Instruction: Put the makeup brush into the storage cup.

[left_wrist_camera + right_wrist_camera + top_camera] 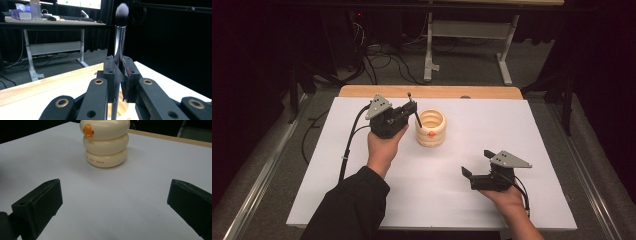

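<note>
Around my work lies a white table (362, 200) with a wooden strip along its far edge; beyond it stands a desk frame on grey floor, with cables trailing in the dark. A cream ribbed holder (430, 128), built like three stacked rings with a small orange beak on its near side, stands just right of my left claw (412, 112), in the far middle of the table. Nothing lies between my right claw (476, 162) and that holder; the white surface there is bare.

My left claw is clamped on a makeup brush (119, 42), pads pressed against its shiny metal stem. The brush stands nearly upright, its soft grey-white tuft at the top, its lower end dropping past the holder's rim, right over the opening. My right claw rests near the right front of the table, well apart from the holder, jaws spread wide with nothing between them.
</note>
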Available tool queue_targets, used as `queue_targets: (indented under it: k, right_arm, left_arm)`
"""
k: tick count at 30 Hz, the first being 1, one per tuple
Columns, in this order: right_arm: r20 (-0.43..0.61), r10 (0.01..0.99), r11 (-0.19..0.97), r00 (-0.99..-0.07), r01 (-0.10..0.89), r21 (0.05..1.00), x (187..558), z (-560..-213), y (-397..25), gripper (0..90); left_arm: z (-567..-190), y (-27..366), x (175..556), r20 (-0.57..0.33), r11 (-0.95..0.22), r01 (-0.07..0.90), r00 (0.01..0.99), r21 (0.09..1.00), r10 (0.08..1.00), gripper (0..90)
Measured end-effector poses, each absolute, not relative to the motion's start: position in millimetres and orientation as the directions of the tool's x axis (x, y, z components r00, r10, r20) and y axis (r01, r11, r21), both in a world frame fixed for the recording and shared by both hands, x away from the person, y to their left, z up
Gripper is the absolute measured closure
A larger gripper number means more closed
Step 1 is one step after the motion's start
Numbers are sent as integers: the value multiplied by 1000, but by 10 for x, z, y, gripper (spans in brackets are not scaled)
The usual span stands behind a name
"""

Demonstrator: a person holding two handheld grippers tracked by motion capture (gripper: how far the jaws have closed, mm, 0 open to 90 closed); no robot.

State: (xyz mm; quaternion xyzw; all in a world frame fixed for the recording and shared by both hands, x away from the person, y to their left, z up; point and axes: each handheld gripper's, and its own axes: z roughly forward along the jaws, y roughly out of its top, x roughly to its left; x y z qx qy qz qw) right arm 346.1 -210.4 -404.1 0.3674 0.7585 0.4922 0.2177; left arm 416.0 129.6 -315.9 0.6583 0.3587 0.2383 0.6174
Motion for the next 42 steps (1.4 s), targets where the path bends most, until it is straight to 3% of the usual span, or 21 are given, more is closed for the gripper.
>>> queue_targets:
  k: [25,42]
  right_arm:
    - [28,771,245,-636,336,909,3461,-4029,-2131,13]
    - [28,772,246,-635,339,908,3454,-4029,-2125,13]
  left_arm:
    - [-3209,1128,4302,-110,10,164,617,986,779,828]
    - [-3357,998,4380,-100,-35,206,609,978,787,827]
